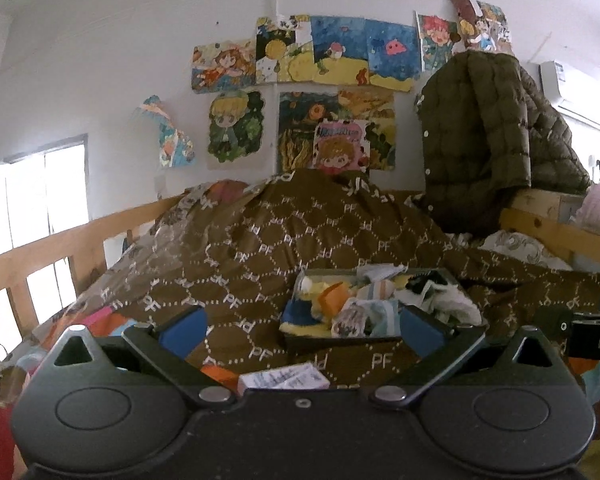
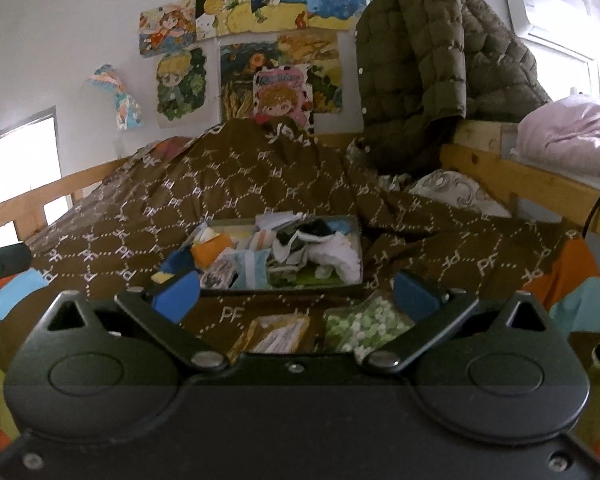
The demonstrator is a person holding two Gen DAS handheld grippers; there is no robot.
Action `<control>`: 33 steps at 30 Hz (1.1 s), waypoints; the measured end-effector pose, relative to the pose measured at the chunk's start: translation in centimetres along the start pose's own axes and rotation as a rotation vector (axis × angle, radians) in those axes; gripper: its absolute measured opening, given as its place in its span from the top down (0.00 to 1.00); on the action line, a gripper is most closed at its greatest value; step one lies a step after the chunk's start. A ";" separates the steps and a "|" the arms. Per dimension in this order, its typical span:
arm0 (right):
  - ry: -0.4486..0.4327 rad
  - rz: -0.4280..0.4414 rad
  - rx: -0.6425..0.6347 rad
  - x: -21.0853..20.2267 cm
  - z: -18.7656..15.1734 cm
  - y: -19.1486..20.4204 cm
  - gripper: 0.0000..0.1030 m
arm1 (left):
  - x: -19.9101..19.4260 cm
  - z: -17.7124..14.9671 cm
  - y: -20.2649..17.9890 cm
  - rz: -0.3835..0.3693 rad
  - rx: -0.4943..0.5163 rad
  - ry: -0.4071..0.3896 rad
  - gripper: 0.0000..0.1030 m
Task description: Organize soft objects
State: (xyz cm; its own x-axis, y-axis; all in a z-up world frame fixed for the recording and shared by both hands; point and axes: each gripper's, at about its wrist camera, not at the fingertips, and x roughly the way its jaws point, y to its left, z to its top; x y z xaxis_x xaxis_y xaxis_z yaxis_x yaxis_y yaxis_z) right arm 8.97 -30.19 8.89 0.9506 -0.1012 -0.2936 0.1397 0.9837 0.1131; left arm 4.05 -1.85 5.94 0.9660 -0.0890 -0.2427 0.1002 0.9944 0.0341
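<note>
A dark open box (image 1: pixel 342 340) (image 2: pixel 352 228) full of small soft fabric items sits on a brown quilt (image 1: pixel 236 256) (image 2: pixel 260 176). Among them are an orange piece (image 1: pixel 332 294) (image 2: pixel 210 250), white cloth (image 1: pixel 456 304) (image 2: pixel 340 254) and striped socks (image 2: pixel 256 260). My left gripper (image 1: pixel 302 330) stands open just short of the box with nothing between its fingers. My right gripper (image 2: pixel 296 294) is open too, hovering before the box. A bag of green and white bits (image 2: pixel 364 326) and a printed packet (image 2: pixel 280 334) lie below the right gripper. A white printed packet (image 1: pixel 284 378) lies under the left one.
Wooden bed rails (image 1: pixel 40 256) (image 2: pixel 512 172) run along both sides. An olive puffer jacket (image 1: pixel 488 136) (image 2: pixel 428 60) hangs over the far rail. A pink blanket (image 2: pixel 572 136) lies on the right bunk. Drawings cover the wall (image 1: pixel 300 56). The right gripper's body (image 1: pixel 592 340) shows at right.
</note>
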 end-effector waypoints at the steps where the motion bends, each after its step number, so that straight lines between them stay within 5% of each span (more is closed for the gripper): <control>1: 0.005 0.002 -0.002 0.0 -0.1 0.1 0.00 | 0.0 -0.2 0.1 -0.002 -0.007 0.011 0.01; 12: -0.016 0.008 0.000 -2.4 -1.3 1.1 0.00 | -1.5 -1.9 1.1 -0.024 -0.088 0.093 0.01; 16: 0.053 -0.032 0.063 -2.9 -1.9 0.3 0.00 | -2.0 -3.0 1.6 -0.056 -0.140 0.156 0.01; 33: 0.153 0.013 -0.046 -6.7 -4.8 2.4 0.00 | -4.3 -4.6 2.9 0.078 -0.177 0.272 0.01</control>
State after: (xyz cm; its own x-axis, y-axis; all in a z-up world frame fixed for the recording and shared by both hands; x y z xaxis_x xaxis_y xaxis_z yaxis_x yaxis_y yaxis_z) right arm 1.55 -26.45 6.58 0.8984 -0.0677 -0.4340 0.1112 0.9909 0.0756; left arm -0.90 1.65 2.64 0.8678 -0.0171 -0.4967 -0.0379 0.9942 -0.1003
